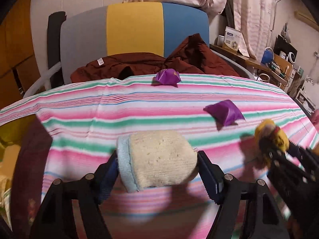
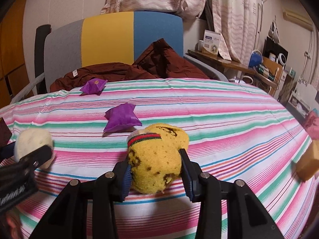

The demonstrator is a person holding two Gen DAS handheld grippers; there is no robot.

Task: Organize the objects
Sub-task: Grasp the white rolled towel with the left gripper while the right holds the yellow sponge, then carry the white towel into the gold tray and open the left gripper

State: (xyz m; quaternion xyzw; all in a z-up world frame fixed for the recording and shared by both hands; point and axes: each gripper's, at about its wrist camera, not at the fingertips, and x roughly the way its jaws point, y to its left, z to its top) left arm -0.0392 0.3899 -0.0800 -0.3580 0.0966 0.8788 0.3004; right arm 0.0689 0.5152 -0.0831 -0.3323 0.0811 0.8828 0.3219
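My left gripper [image 1: 159,165] is shut on a cream rolled sock with a light blue cuff [image 1: 161,159], held above the striped bedspread [image 1: 99,109]. It also shows at the left of the right wrist view [image 2: 32,147]. My right gripper [image 2: 155,165] is shut on a yellow rolled sock with a red-green cuff [image 2: 157,157]; it shows at the right of the left wrist view [image 1: 271,137]. Two purple pouches lie on the bedspread, one nearer [image 2: 121,117] [image 1: 224,113] and one at the far edge [image 2: 93,86] [image 1: 167,76].
A dark red garment [image 1: 139,63] lies behind the bedspread against a grey, yellow and blue headboard [image 1: 135,27]. A cluttered wooden shelf [image 2: 239,63] stands at the right. A tan block [image 2: 308,163] and a pink object [image 2: 312,125] sit at the right edge.
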